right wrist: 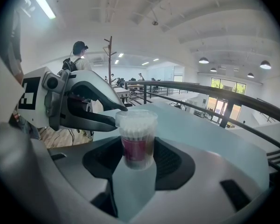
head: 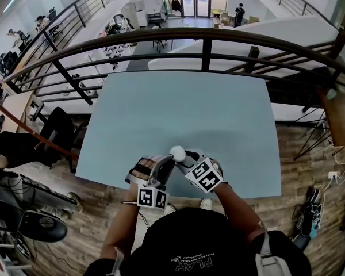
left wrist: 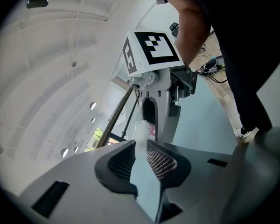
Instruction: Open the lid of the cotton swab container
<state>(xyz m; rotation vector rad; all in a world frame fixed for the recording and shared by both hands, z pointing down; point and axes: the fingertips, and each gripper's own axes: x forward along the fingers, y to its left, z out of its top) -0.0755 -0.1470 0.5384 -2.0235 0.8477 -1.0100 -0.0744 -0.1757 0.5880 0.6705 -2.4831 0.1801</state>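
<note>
Pale blue table (head: 218, 108) behind a dark railing (head: 207, 36), high above an open office (head: 121, 22): a person (head: 201, 252) stands at the near edge with a handheld gripper in each hand, both meeting on one small jar. At left, the left gripper (left wrist: 141, 143) has its narrow jaws pinched on the rim of the clear lid (right wrist: 136, 117). In the middle, the cotton swab container (right wrist: 137, 141), packed with white swabs (right wrist: 137, 130) above a pink label (right wrist: 133, 154), stands upright close to the table's front edge; whether it rests on the top cannot be told. At right, the right gripper (right wrist: 139, 149) clamps the container's body between its ribbed pads (right wrist: 170, 160). The hold on the lid looks thin, so a pull could slip off the rim. A lid that lets go suddenly could jerk the jar, tilt it in the clamp and scatter swabs over the edge onto the wooden floor (head: 310, 154).
</note>
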